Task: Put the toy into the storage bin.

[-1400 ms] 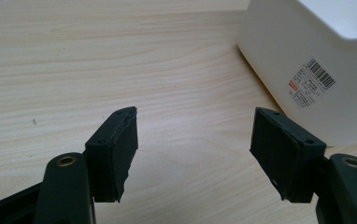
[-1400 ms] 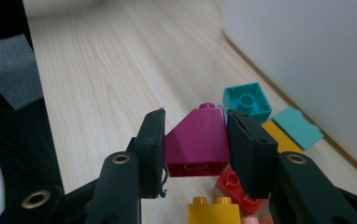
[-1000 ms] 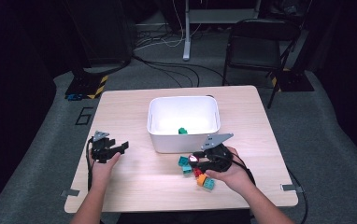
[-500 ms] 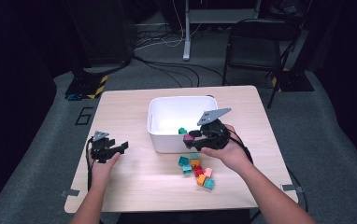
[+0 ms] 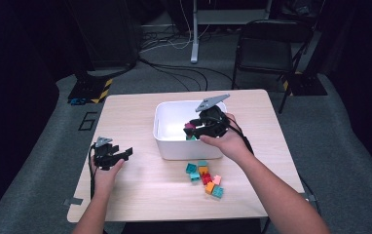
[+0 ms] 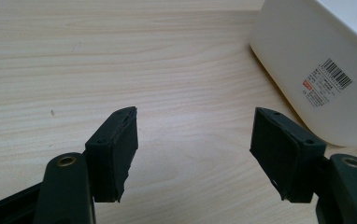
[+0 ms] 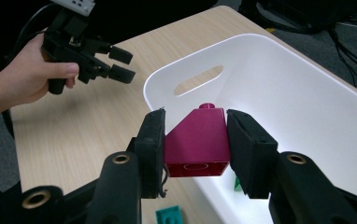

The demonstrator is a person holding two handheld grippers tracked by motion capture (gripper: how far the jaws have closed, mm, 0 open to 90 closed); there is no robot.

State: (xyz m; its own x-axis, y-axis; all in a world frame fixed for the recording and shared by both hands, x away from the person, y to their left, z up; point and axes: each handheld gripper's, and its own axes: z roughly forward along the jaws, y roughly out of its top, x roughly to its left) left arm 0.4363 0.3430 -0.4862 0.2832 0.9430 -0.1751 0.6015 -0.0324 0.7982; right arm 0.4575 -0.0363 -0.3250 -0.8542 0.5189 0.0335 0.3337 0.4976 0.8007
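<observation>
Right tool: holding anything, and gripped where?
Yes. The right tool is shut on a magenta sloped block, pads pressing its two opposite sides, stud end pointing away, over the white bin. The left tool is open and holds nothing.

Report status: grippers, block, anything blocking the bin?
Right gripper shut on magenta block, over white bin. Left gripper open, empty, on table. Nothing blocking the drop.
</observation>
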